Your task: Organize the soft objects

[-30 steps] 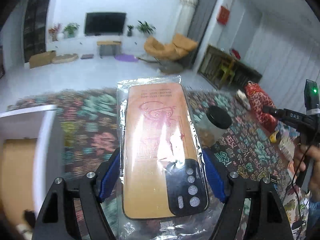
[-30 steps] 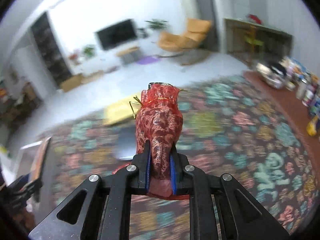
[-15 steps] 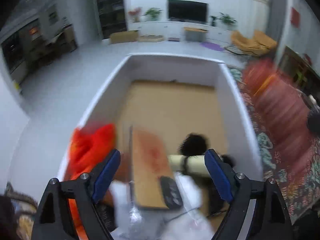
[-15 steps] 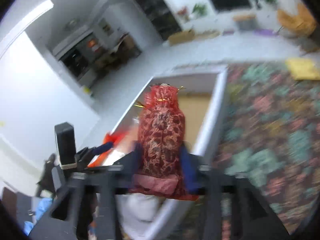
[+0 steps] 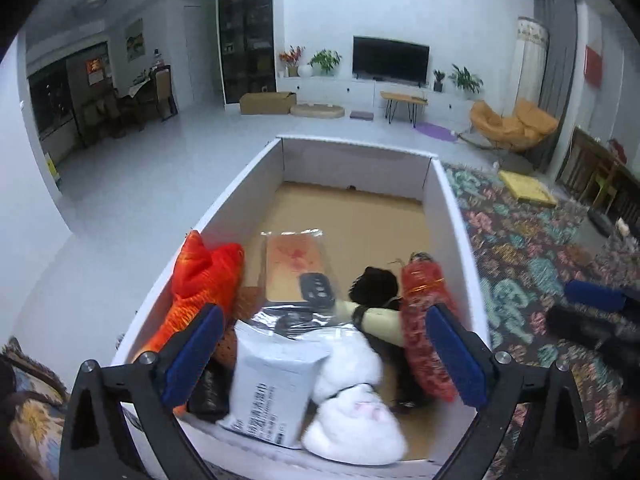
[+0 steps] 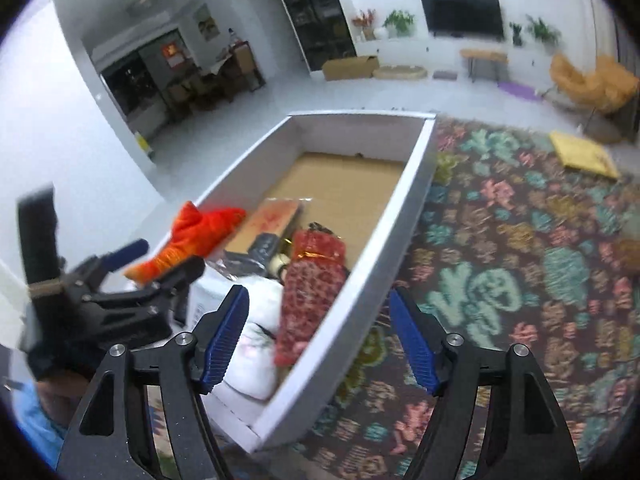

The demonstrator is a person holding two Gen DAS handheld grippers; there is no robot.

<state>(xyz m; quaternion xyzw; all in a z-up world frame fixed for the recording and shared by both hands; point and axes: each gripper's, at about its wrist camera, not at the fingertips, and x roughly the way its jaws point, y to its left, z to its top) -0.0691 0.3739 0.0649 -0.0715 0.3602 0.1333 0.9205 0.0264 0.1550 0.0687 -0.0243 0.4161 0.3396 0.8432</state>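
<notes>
**Release into the box — clearing both grippers**

Both items are judged to have been delivered. The packaged phone case (image 5: 295, 268) lies flat on the cardboard floor of the white box (image 5: 452, 216), beyond the left gripper (image 5: 320, 356), whose jaws have just been opening and now stand wide with nothing pressed between the pads. The red mesh pouch (image 6: 310, 292) rests against the box's right wall, beside the white plush (image 6: 256, 344); the right gripper (image 6: 320, 340) has also just been opening, and no contact with the pouch is seen, though the pouch lies partly between the fingers in that view.

Withdrawal is best made upward and back — not sideways — so that the fingers do not drag the pouch, the orange fish plush (image 5: 204, 284) or the grey mailer bag (image 5: 276, 384). The right gripper straddles the box wall; it should be lifted clear before any turn towards the patterned rug (image 6: 520, 280).
</notes>
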